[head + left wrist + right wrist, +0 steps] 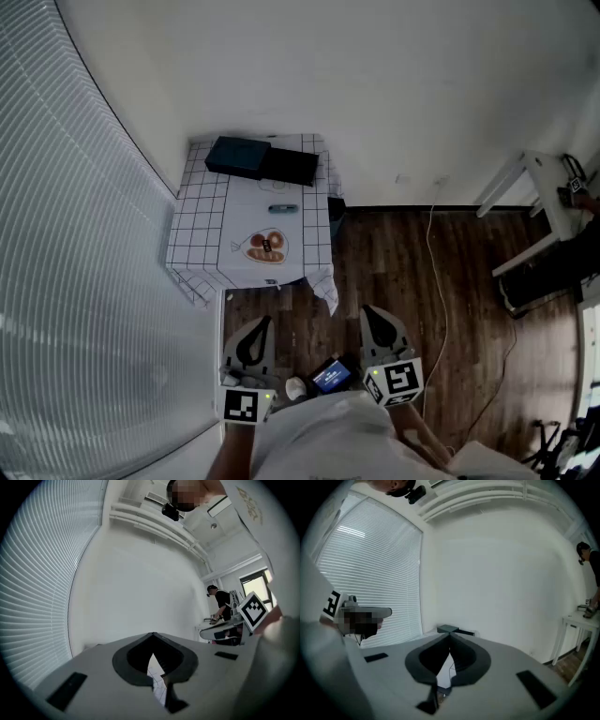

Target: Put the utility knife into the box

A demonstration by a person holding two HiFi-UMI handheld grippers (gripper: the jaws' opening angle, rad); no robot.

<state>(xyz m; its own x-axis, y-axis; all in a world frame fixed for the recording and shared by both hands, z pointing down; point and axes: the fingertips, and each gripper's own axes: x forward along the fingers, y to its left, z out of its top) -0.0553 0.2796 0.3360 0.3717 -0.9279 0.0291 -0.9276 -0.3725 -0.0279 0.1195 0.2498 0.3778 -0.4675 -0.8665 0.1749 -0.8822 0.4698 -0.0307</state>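
I hold both grippers low over the wooden floor (403, 253), short of the small table (202, 220) with its white grid cloth. The left gripper (265, 322) has its jaws pressed together with nothing between them. The right gripper (367, 310) is the same, its tips meeting on nothing. The utility knife (283, 208) lies on the cloth near the middle of the table, just in front of the dark box (237, 156) and not touching it. A flat black piece (291, 167) sits against the box's right side. Nearer me on the cloth is a printed picture (265, 247); any lettering on it is too small to read. The marker cubes (401, 380) show only black-and-white squares. Between the grippers a small screen (330, 376) glows blue, unreadable.
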